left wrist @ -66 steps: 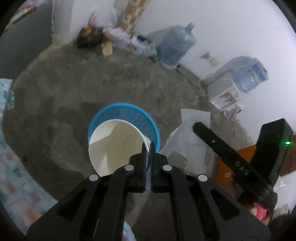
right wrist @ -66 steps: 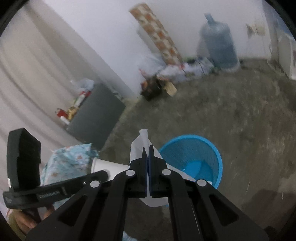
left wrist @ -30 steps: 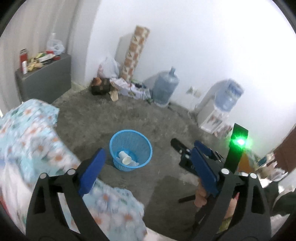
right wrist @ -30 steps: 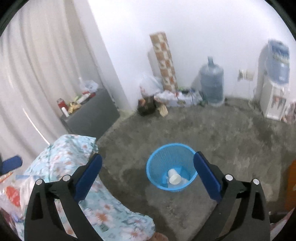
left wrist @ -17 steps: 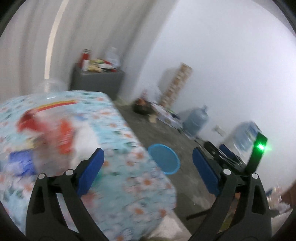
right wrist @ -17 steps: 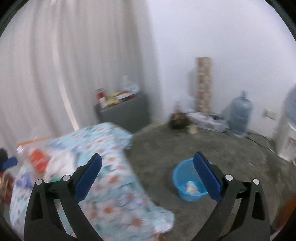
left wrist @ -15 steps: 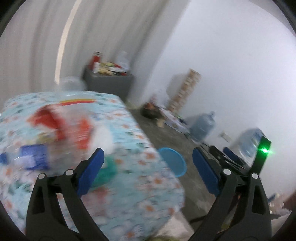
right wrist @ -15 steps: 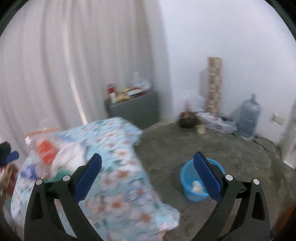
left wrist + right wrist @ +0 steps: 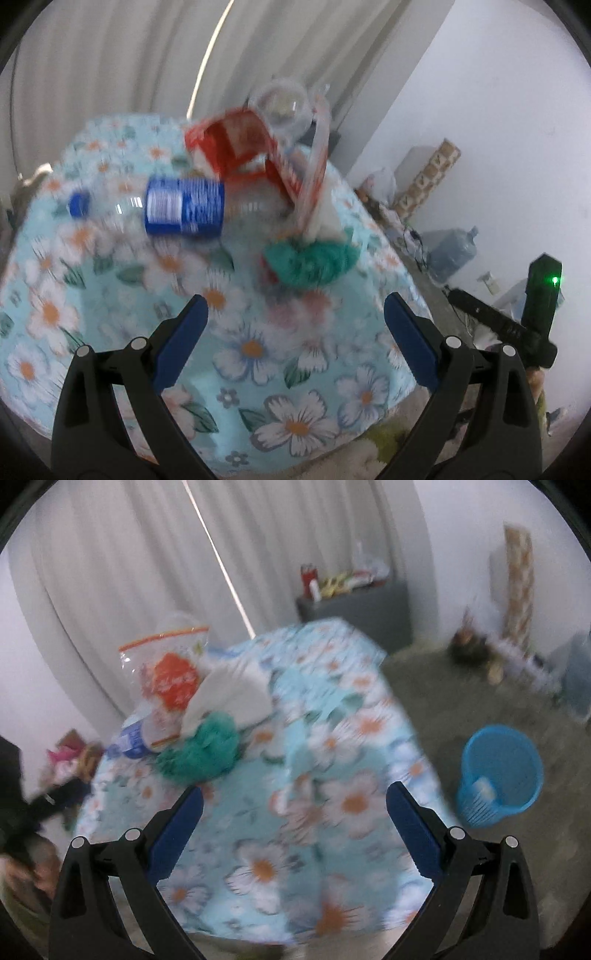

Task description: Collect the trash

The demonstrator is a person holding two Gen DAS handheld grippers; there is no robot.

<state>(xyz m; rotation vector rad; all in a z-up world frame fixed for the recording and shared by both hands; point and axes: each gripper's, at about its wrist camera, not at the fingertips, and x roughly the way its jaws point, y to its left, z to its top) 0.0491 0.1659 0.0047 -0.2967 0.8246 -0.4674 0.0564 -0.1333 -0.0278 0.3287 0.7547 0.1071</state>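
Trash lies on a table with a floral blue cloth (image 9: 258,350): a clear plastic bottle with a blue label (image 9: 184,212), a red and white carton (image 9: 240,147), a clear plastic bag (image 9: 314,147), white paper (image 9: 232,694) and a teal fluffy wad (image 9: 314,262). My left gripper (image 9: 295,328) is open and empty, above the cloth in front of the pile. My right gripper (image 9: 295,812) is open and empty over the table's near side. The blue basket (image 9: 500,775) stands on the floor at the right with a white cup inside.
White curtains hang behind the table. A grey cabinet (image 9: 362,609) with bottles stands by the wall. A water jug (image 9: 450,251) and a patterned roll (image 9: 519,579) stand at the far wall. Grey carpet (image 9: 443,701) covers the floor.
Both grippers let go of the cup and the paper over the basket, opened, and swung back up to the table. The trash pile has come closer in both views.
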